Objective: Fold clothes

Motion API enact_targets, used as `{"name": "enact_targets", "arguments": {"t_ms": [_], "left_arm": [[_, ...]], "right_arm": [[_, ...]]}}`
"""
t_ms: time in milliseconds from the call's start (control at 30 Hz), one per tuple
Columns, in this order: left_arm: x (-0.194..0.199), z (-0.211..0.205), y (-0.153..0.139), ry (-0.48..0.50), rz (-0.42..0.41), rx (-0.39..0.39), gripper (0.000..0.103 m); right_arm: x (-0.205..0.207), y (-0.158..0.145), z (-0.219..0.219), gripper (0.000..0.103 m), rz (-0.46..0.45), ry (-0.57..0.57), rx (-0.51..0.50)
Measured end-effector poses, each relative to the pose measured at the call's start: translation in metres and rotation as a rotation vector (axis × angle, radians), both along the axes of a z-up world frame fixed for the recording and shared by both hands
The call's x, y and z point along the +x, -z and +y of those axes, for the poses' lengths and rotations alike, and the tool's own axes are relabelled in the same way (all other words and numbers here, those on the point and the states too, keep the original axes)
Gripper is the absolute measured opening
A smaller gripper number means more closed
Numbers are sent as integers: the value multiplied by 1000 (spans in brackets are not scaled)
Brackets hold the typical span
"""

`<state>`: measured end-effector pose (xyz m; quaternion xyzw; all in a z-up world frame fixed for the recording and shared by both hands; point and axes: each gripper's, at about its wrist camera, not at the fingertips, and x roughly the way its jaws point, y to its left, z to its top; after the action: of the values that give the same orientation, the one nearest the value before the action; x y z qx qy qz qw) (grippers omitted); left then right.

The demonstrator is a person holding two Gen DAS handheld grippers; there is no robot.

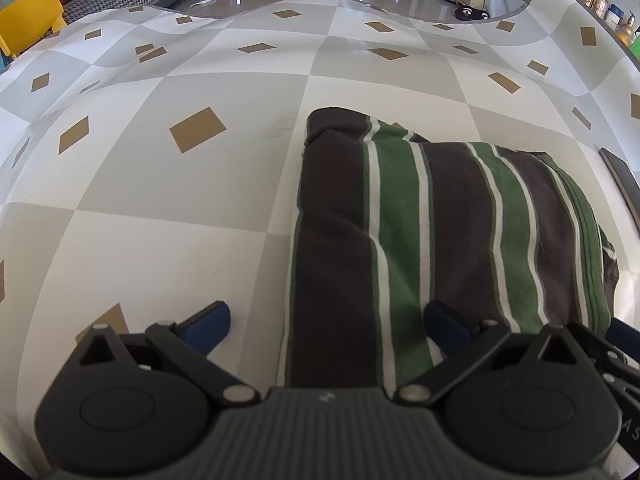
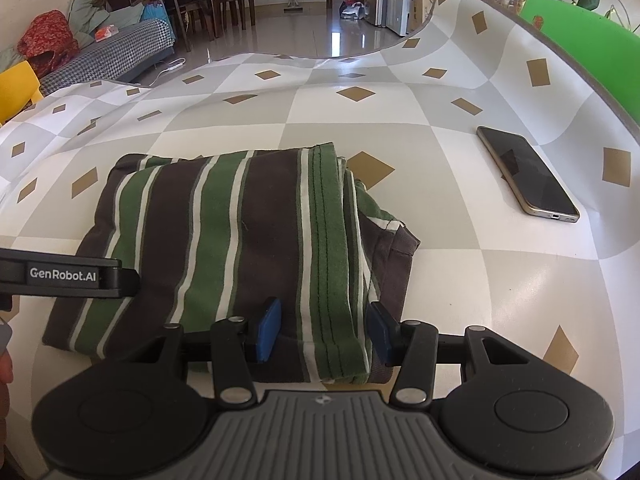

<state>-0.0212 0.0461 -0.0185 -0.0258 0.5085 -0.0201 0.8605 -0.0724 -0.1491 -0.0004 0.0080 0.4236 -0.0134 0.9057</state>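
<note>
A folded garment (image 1: 440, 220) (image 2: 224, 224) with dark brown, green and white stripes lies flat on the checked tablecloth (image 1: 180, 208). My left gripper (image 1: 328, 328) is open wide over the garment's near left corner: one blue pad (image 1: 212, 326) is over bare cloth, the other (image 1: 444, 328) over the stripes. My right gripper (image 2: 324, 330) stands partly open over the near right edge. The green hem band lies flat between its fingers (image 2: 268, 328), not visibly pinched. The left gripper's black body (image 2: 64, 276) shows at the left edge of the right wrist view.
A dark smartphone (image 2: 528, 176) (image 1: 622, 184) lies on the table right of the garment. The tablecloth curls up at its far edge (image 2: 460, 12). A yellow chair (image 1: 28, 16) stands at the far left and a green one (image 2: 580, 40) at the far right.
</note>
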Motion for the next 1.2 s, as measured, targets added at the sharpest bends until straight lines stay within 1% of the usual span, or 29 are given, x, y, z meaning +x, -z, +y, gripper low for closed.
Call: {"name": "enact_targets", "arguments": {"t_ms": [333, 467, 1000, 1200], "left_arm": [[1, -1, 0, -6, 4, 2, 103], [1, -1, 1, -10, 4, 3, 103], [3, -4, 0, -33, 14, 10, 103], [6, -5, 0, -49, 30, 14, 103]], "right_arm": [[2, -1, -1, 50, 23, 54, 23], [3, -1, -4, 52, 33, 88, 50], [7, -1, -1, 53, 50, 117, 42], [10, -3, -1, 53, 73, 136, 51]]}}
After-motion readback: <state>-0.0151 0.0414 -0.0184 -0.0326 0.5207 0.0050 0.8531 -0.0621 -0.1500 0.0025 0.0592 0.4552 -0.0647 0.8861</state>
